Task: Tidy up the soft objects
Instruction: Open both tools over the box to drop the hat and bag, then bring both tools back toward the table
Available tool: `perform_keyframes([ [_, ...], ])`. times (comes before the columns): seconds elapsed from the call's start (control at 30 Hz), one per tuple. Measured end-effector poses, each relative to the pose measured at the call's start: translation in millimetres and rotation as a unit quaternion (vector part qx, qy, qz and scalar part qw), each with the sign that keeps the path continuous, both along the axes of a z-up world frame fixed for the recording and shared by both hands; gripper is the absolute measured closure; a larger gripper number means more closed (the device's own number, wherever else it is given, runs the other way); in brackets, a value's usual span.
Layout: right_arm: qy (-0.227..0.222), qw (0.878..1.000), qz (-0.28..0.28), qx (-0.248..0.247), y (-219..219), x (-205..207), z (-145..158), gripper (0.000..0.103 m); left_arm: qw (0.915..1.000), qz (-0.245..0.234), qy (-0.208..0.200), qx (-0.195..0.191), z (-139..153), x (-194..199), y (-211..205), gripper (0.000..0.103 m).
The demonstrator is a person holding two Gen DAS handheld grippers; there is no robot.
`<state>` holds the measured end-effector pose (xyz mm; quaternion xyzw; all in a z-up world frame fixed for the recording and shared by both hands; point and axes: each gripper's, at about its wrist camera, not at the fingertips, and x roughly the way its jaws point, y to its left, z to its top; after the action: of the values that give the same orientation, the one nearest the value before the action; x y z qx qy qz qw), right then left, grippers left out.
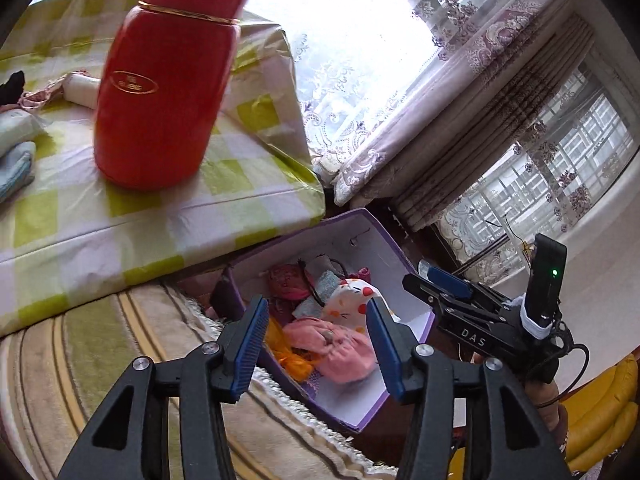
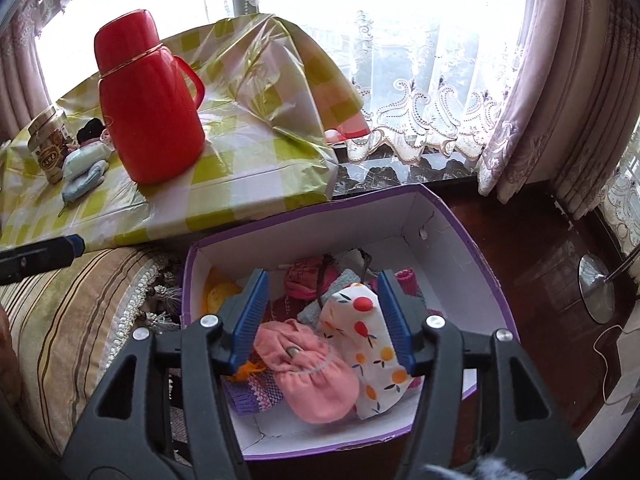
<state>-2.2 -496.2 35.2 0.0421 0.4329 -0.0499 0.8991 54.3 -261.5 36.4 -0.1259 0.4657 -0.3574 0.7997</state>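
Both your tongs stand open with nothing between the pads: the left gripper (image 1: 318, 340) and the right gripper (image 2: 322, 318) hover over the purple box (image 2: 460, 220), where the pink garment (image 2: 308, 372) and the fruit-print cloth (image 2: 372, 344) already lie. More soft items, such as the light blue cloths (image 2: 84, 176), wait on the checked table (image 2: 248, 184), far left. Reaching for them, you could clip the red flask (image 2: 148, 108) standing just beside them and tip it over.

Bright daylight floods lace curtains (image 2: 420, 92); dark floor (image 2: 532, 248), perhaps wood, beside a checked-cloth table (image 2: 240, 184).
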Motion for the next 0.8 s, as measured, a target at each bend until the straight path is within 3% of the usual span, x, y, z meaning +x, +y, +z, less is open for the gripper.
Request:
perform_keyframes([
  [0.17, -0.004, 0.998, 0.057, -0.003, 40, 7, 9, 0.043, 0.9968, 0.080, -0.002, -0.004, 1, 20, 61, 0.050],
  [0.43, -0.006, 0.991, 0.135, -0.019, 109, 22, 20, 0.043, 0.9802, 0.197, 0.006, -0.012, -6, 40, 161, 0.050],
  [0.6, -0.006, 0.982, 0.185, -0.028, 155, 36, 27, 0.041, 0.9718, 0.236, -0.005, -0.009, -2, 57, 207, 0.050],
  [0.8, -0.018, 0.973, 0.229, -0.028, 208, 56, 39, 0.040, 0.9684, 0.247, -0.034, 0.010, 11, 84, 238, 0.046],
])
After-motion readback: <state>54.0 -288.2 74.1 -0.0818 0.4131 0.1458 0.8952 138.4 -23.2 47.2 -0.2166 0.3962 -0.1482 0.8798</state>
